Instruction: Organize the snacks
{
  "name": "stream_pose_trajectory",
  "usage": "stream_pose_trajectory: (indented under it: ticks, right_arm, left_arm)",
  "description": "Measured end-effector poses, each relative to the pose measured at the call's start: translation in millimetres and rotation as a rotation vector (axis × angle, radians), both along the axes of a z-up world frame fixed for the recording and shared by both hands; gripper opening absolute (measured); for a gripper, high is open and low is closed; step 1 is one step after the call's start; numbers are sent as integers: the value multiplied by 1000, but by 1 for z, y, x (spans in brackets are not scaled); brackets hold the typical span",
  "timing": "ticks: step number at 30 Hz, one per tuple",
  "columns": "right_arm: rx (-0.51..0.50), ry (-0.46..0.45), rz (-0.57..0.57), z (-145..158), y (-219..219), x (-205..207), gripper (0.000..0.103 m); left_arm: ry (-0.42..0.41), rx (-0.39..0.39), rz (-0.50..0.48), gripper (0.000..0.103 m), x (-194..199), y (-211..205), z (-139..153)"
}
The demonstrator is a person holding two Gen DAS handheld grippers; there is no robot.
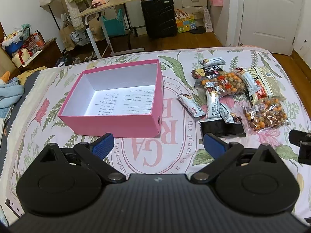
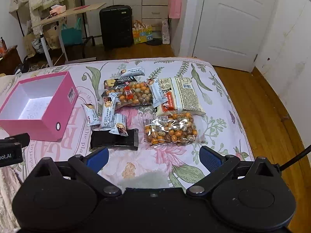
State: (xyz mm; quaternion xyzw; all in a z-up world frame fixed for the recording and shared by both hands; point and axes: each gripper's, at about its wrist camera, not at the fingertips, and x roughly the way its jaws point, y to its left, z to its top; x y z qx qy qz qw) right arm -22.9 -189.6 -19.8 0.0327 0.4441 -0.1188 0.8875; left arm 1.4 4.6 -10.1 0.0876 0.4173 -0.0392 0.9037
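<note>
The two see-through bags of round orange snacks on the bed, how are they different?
The nearer bag lies alone on the bedspread; the farther bag has small white bars leaning over its edges. The nearer bag shows a white barcode sticker; the farther bag shows a red label. Both are clear, flat and full of orange and speckled balls.

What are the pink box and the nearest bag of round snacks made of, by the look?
Pink box: probably rigid paperboard, matte pink outside, white inside; straight thin walls, crisp corners, printed text on its floor. Round-snack bag: clear glossy plastic film, likely; contents show through, with wrinkles and bright glare streaks.
</note>
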Motion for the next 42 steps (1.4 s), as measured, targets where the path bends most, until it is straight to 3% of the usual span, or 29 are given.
stream_pose_trajectory:
  ticks: [29, 42]
  right_arm:
    - [-38, 36, 5, -10, 2, 2, 101]
    - [-56, 8, 18, -5, 4, -2, 101]
  left_arm:
    - [21, 18, -23, 100, -2, -2, -5]
    - [16, 12, -33, 100, -4, -4, 1]
